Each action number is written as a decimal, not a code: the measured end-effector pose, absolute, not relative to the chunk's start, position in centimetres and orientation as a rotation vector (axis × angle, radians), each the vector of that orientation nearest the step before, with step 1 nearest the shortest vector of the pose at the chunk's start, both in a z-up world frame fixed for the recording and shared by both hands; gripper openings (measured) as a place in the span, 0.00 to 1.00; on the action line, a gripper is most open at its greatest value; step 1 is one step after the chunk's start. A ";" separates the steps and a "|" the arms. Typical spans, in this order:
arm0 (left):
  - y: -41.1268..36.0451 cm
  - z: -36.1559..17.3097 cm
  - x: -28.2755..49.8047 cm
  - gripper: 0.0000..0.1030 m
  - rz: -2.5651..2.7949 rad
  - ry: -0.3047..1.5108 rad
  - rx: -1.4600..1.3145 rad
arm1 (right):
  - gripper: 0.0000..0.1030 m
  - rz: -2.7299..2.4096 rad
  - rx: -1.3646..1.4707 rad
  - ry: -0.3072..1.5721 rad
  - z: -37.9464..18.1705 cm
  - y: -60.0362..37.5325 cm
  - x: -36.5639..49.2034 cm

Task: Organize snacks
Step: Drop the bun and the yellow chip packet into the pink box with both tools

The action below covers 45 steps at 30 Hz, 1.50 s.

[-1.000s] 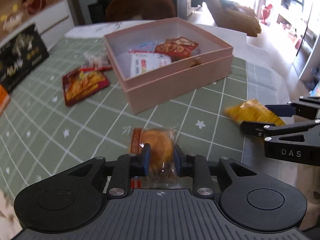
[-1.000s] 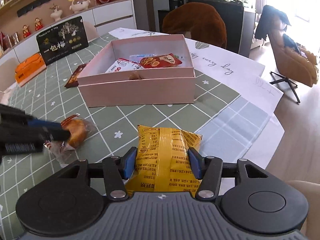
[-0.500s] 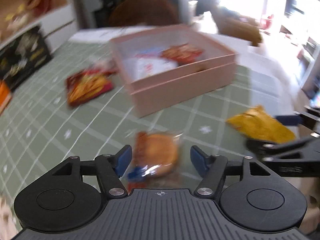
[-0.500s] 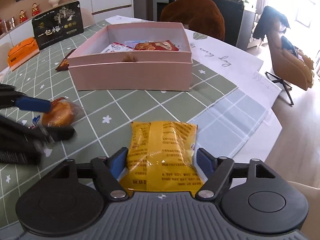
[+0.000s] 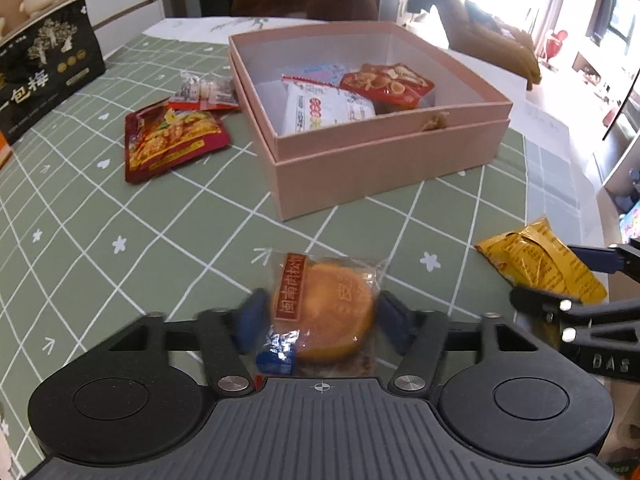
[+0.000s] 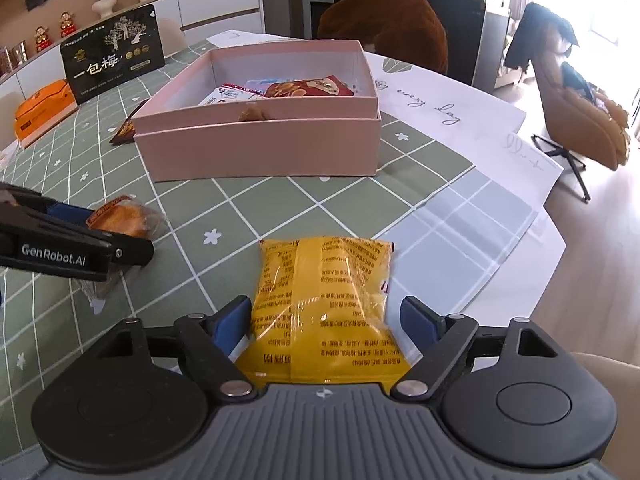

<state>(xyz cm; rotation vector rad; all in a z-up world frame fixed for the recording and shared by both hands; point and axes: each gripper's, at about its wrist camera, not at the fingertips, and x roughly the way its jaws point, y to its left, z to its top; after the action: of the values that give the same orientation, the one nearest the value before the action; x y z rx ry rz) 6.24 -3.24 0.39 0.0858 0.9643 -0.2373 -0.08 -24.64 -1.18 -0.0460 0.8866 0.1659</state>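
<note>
Two grippers stand open over the green checked tablecloth (image 5: 168, 248). The left gripper (image 5: 320, 322) straddles a wrapped round cake (image 5: 324, 312); the right gripper (image 6: 326, 318), jaws just narrowing, brackets a yellow packet (image 6: 324, 292), pads clear. Beyond, the pink box (image 5: 384, 160) holds three packets; two more lie left of it.

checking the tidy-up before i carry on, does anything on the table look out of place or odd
Nothing is spilled or damaged. Four snacks are not yet in the pink box: a red packet and a small clear packet to its left, the round cake between the open left gripper, and the yellow packet between the open right gripper.
</note>
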 end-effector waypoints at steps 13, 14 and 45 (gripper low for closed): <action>-0.9 9.9 8.2 0.60 -0.369 0.667 -0.166 | 0.49 0.247 0.010 0.710 8.1 -25.6 3.6; -1.0 10.7 9.8 0.60 -0.375 0.650 -0.179 | 0.49 0.253 0.011 0.689 9.1 -25.4 4.7; 9.0 0.4 21.9 0.53 -0.077 0.849 -0.047 | 0.66 0.381 0.036 1.105 8.4 -4.4 31.5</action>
<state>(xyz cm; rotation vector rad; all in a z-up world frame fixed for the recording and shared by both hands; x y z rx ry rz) 21.85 8.97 0.41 -0.0472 0.8487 -0.0773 31.46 -4.40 8.44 0.0357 1.1046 0.3809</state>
